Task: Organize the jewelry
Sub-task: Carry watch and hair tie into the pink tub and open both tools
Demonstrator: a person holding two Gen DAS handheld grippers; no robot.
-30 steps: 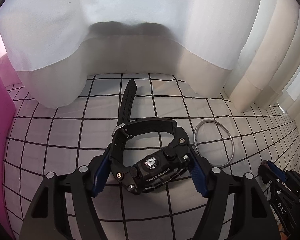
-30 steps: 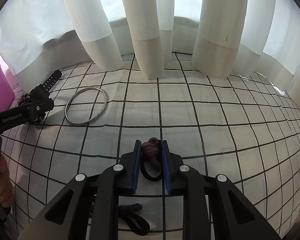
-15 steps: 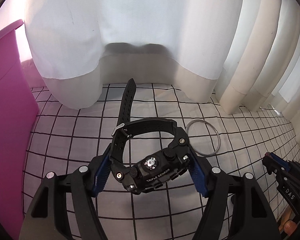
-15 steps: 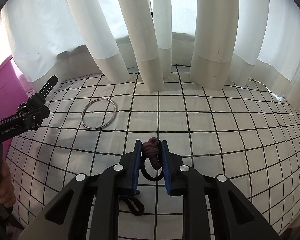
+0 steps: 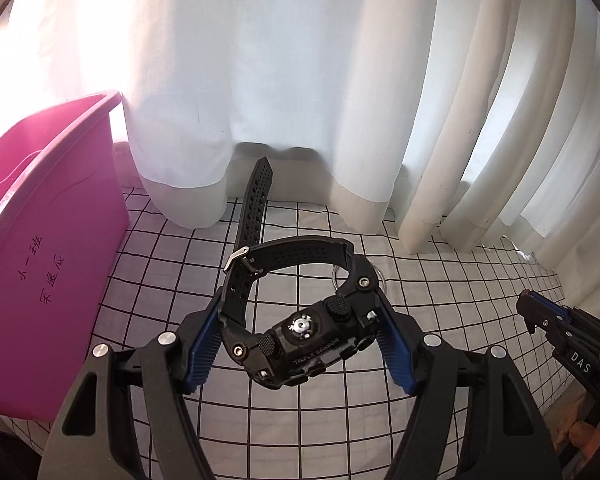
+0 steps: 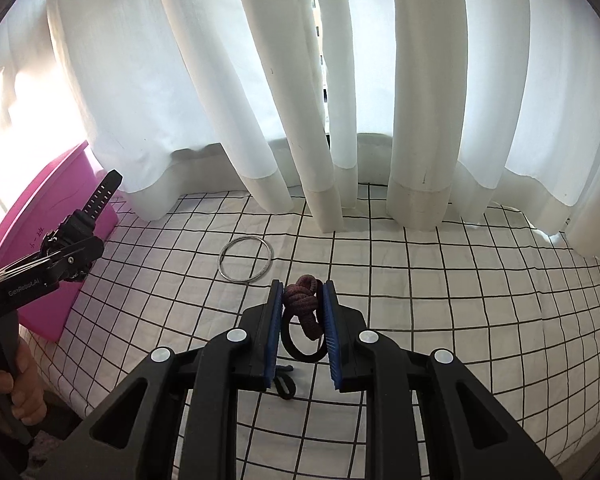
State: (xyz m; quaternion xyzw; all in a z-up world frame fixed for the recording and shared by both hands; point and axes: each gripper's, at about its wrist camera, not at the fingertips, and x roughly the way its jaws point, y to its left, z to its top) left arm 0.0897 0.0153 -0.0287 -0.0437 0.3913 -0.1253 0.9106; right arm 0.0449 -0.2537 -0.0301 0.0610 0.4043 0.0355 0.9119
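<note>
The left hand-held gripper point(image 5: 300, 344) gripped a black watch point(image 5: 296, 320) between its blue pads, above the checked surface point(image 5: 440, 292), its strap end sticking up toward the curtain point(image 5: 280, 80). A pink bin point(image 5: 48, 264) stood just to its left. The right hand-held gripper point(image 6: 302, 312) was clamped on a knotted maroon cord with a black loop point(image 6: 304, 320). A metal bangle point(image 6: 246, 258) lay flat on the surface, well ahead of both.
</note>
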